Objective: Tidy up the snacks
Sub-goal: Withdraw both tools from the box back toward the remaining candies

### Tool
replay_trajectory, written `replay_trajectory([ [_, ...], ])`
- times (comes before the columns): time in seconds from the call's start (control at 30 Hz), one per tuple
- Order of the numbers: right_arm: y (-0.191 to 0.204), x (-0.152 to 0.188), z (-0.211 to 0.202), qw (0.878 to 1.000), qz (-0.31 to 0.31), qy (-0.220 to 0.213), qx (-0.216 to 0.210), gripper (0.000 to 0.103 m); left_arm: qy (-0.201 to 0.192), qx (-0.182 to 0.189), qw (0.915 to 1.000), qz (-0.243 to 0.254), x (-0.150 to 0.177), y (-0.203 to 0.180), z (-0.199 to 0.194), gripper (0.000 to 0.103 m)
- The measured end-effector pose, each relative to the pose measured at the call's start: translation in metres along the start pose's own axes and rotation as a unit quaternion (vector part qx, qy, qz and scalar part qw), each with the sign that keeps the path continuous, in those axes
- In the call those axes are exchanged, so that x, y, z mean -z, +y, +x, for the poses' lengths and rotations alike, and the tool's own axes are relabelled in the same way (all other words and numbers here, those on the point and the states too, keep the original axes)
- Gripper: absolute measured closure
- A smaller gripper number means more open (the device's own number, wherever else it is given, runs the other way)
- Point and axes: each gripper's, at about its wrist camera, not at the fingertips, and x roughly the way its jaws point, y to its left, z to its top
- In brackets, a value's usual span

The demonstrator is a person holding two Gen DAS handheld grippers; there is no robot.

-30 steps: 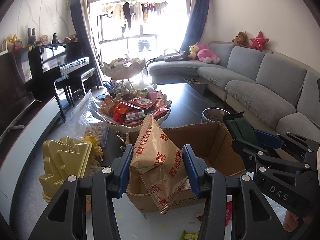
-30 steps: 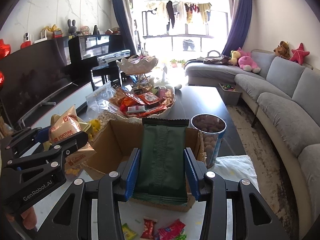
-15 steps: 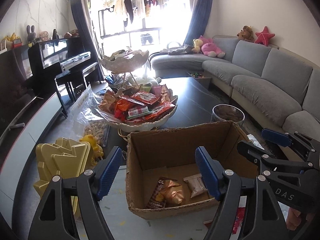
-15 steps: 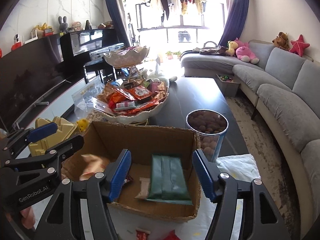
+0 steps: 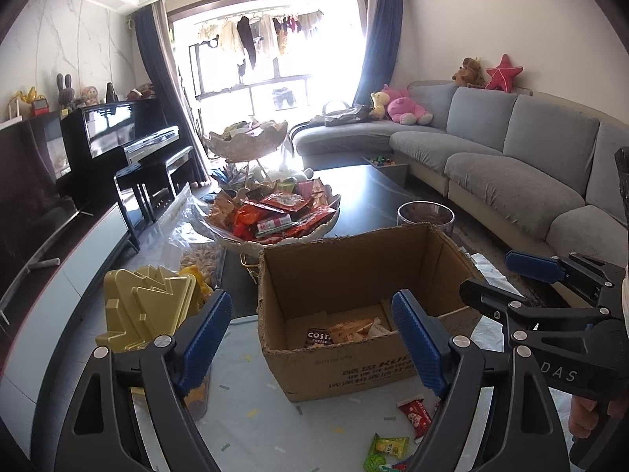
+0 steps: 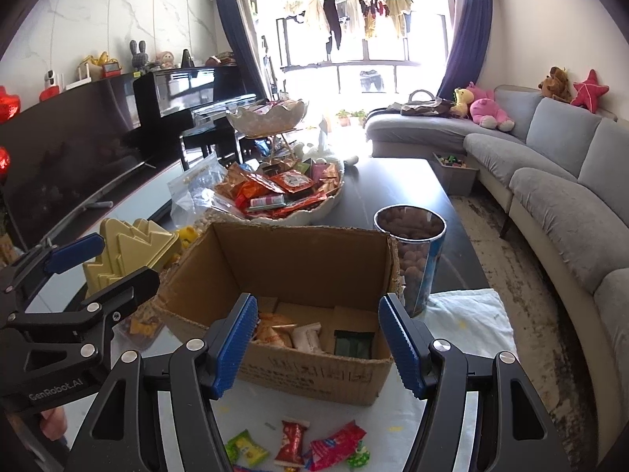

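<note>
An open cardboard box (image 5: 334, 358) (image 6: 314, 373) stands on the white table top. Inside lie a Costa packet (image 5: 318, 337), an orange biscuit bag (image 6: 275, 330), a pale packet (image 6: 308, 339) and a dark green packet (image 6: 353, 344). My left gripper (image 5: 314, 342) is open and empty, just in front of the box. My right gripper (image 6: 317, 342) is open and empty, at the box's near wall. Small wrapped snacks lie loose before the box: red (image 6: 290, 442), green (image 6: 245, 448) and pink (image 6: 334, 448) in the right wrist view, red (image 5: 414, 413) and green (image 5: 387, 448) in the left.
A white tiered bowl stand heaped with snacks (image 5: 275, 216) (image 6: 283, 192) stands behind the box. A metal can of nuts (image 6: 411, 259) is right of the box, a yellow plastic tray (image 5: 145, 310) and a bag of nuts left. A grey sofa (image 5: 511, 165) runs along the right.
Both grippers opened and let go: the biscuit bag and the green packet dropped into the box. Both grippers have since drawn back toward me and lowered.
</note>
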Motion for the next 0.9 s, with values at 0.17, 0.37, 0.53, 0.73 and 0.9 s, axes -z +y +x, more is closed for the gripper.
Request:
replay_trajectory([
  [0.17,0.007,0.017,-0.018,1.000,-0.010,-0.006,0.002,0.038,-0.006,0.001,1.0000,0.001,0.012,-0.004,-0.020,0.019],
  [0.37,0.017,0.032,-0.038,1.000,-0.022,-0.014,0.005,0.038,-0.007,0.004,1.0000,0.001,0.028,-0.004,-0.041,0.019],
  [0.53,0.021,0.046,-0.051,0.999,-0.027,-0.016,0.004,0.038,-0.006,0.009,0.9999,0.002,0.041,-0.007,-0.055,0.019],
  [0.73,0.023,0.067,-0.061,1.000,-0.024,-0.005,-0.001,0.038,0.005,0.018,0.9998,0.006,0.061,-0.012,-0.066,0.019],
  [0.9,0.021,0.083,-0.066,1.000,-0.020,0.005,0.006,0.038,0.021,0.024,0.9995,0.003,0.080,-0.016,-0.071,0.019],
])
